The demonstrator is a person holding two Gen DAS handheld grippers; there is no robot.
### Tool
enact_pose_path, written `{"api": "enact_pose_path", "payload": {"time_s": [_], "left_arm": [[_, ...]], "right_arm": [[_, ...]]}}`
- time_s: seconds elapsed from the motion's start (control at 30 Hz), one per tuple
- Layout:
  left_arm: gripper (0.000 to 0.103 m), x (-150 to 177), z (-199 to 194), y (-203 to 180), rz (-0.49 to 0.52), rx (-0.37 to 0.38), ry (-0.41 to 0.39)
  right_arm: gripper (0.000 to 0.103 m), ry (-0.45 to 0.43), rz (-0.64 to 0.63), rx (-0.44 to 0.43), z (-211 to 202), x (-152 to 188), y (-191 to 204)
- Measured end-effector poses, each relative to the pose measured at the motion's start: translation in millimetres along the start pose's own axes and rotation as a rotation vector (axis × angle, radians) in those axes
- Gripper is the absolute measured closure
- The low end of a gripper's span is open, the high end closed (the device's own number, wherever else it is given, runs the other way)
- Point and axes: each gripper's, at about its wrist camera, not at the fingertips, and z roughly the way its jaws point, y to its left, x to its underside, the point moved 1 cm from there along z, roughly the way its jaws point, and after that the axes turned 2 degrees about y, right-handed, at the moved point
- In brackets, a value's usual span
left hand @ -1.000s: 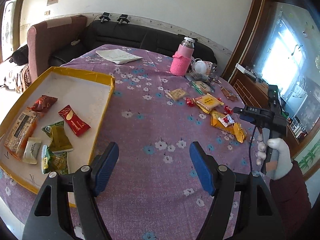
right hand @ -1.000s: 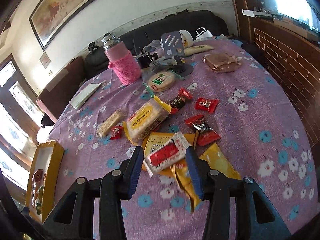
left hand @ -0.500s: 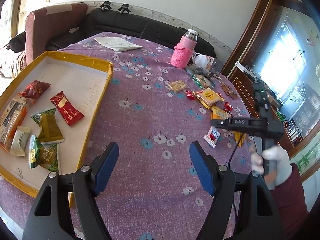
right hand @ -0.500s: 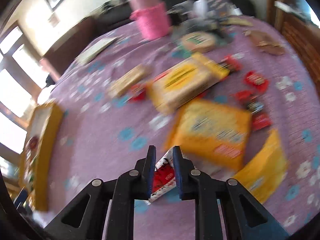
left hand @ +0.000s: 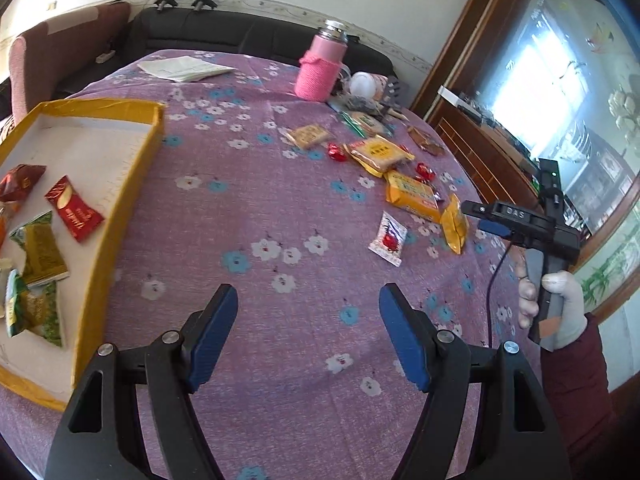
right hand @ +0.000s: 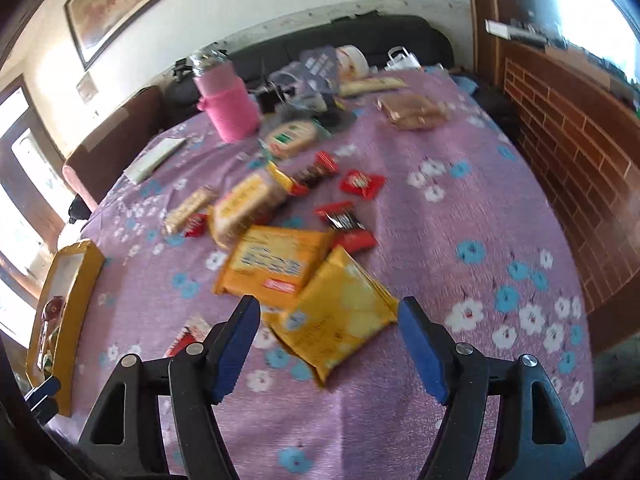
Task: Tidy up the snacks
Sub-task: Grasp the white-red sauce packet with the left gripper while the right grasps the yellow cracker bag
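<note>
My left gripper (left hand: 308, 336) is spread wide with nothing between its blue pads, hovering over a bare stretch of the purple flowered tablecloth (left hand: 240, 208). To its left sits the yellow-rimmed tray (left hand: 132, 184), its right wall running just beside my left finger; inside lie a red packet (left hand: 72, 208), green packets (left hand: 38, 248) and a dark red one (left hand: 18, 176). Between the tray wall and the snack pile the cloth is open.

My right gripper (right hand: 328, 344) is also wide and holds nothing; in the left view it hangs above the table's right edge. The white-and-red packet (left hand: 388, 238) lies flat on the cloth by itself, near the pile but apart from it, well away from the tray. In the right view only a corner of it shows behind my left finger.

Directly ahead of the right pads is a yellow pouch (right hand: 340, 316), overlapping an orange packet (right hand: 276, 266). Beyond are red candies (right hand: 362, 184), a pale yellow biscuit pack (right hand: 248, 204) and the pink bottle (right hand: 228, 106). The table's right edge drops off near a brick wall (right hand: 580, 152).
</note>
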Motion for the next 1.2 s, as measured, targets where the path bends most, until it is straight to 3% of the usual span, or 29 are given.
{"api": "enact_pose_path", "payload": {"time_s": [0.1,0.33,0.37,0.4,0.5,0.57,0.63,0.67,0.7,0.83,1.03,1.2], "left_arm": [[0.03,-8.0,15.1,-16.7,0.032,0.032,0.034],[0.031,-30.4,76.1,-68.1,0.188,0.02,0.119],[0.031,-32.3,86.8,-73.5,0.206,0.012,0.138],[0.032,-33.7,96.9,-78.7,0.224,0.003,0.154],[0.035,-37.2,118.0,-90.0,0.269,-0.007,0.172],[0.042,-40.2,131.5,-95.9,0.293,-0.008,0.187],[0.064,-40.3,141.8,-100.6,0.318,-0.012,0.207],[0.069,-38.6,144.9,-103.0,0.334,-0.029,0.203],[0.075,-37.5,144.4,-105.2,0.353,-0.043,0.183],[0.079,-35.7,142.4,-106.7,0.34,-0.044,0.168],[0.079,-42.9,114.8,-91.7,0.26,-0.025,0.095],[0.078,-42.6,71.3,-66.1,0.176,-0.048,0.03]], "right_arm": [[0.029,0.005,0.072,-0.046,11.2,2.8,-5.8],[0.03,-0.018,0.101,0.012,36.5,-1.8,14.8],[0.036,-0.014,0.096,0.027,38.4,-2.7,17.1],[0.049,-0.002,0.087,0.041,42.3,-2.0,17.1],[0.054,0.016,0.098,0.006,49.3,-0.2,10.7],[0.057,0.013,0.096,-0.007,48.4,1.0,9.9],[0.058,0.01,0.087,-0.007,47.4,1.7,11.1],[0.058,0.011,0.085,-0.009,46.5,2.6,11.3],[0.059,0.013,0.086,-0.012,45.3,3.5,11.2],[0.06,-0.01,0.097,-0.033,37.3,4.4,11.3],[0.061,-0.133,0.072,-0.109,11.1,4.3,25.6],[0.061,-0.165,0.048,-0.137,7.4,8.4,40.4]]}}
